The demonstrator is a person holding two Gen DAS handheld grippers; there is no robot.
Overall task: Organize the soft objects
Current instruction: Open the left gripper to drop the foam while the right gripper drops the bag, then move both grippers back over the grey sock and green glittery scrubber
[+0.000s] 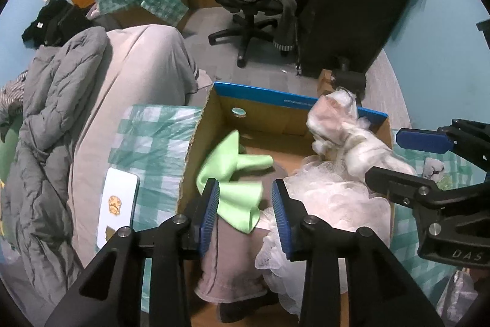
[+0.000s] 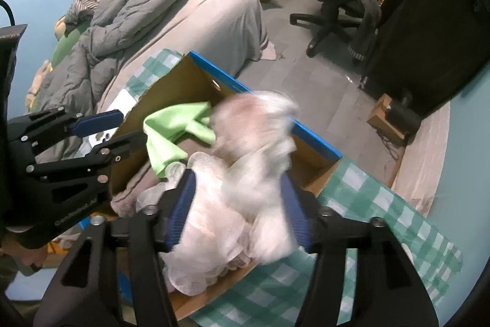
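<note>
Green cloth (image 1: pixel 235 173) in box (image 1: pixel 263 92) btwn spread left gripper (image 1: pixel 245 219), right gripper (image 2: pixel 237 210) spread round blurred white fabric (image 2: pixel 245 173)

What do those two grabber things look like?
Both look alike. The left gripper and right gripper have black plastic frames with cut-out holes, silver round bolts, and flat blue ribbed pads. Raised letters mark the right gripper's side.
</note>
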